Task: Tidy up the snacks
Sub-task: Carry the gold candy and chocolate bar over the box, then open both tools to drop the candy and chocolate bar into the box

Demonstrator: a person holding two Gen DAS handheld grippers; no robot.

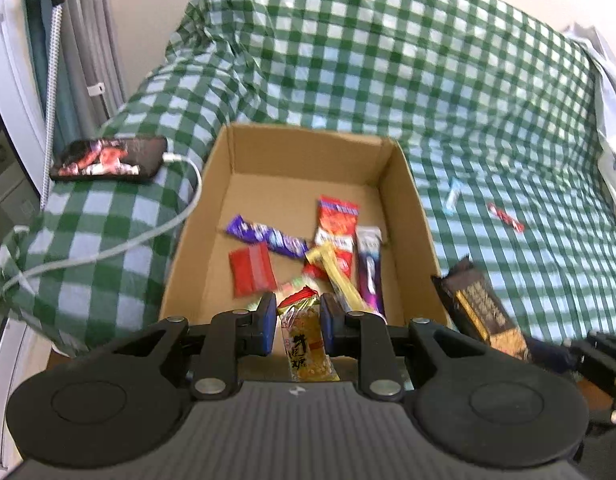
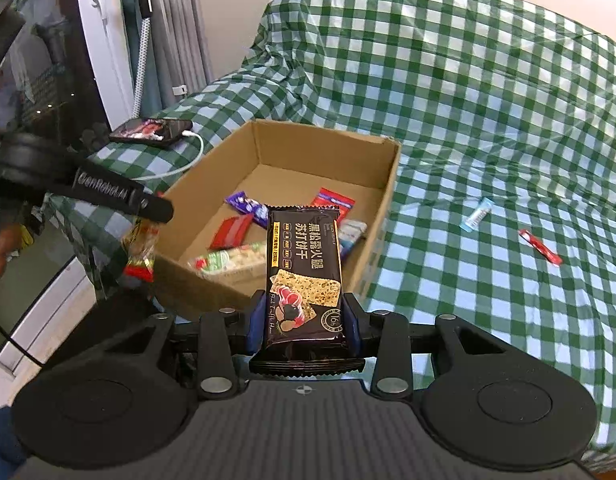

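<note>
I kept the left gripper clamped on a clear peanut packet and the right gripper on a black cracker pack, both poised near the cardboard box's front rim for dropping in.

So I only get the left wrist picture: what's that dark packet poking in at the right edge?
Observer: The right gripper is shut on it: a black cracker packet with gold print and crackers pictured on its front.
Operator: And the blurry green thing just past my gripper?
Observer: A green-and-white snack packet, lying in the open brown cardboard box against its near wall.
Operator: How does my own packet look from there?
Observer: The clear packet with red ends hangs from the left gripper by the box's near left corner.
</note>
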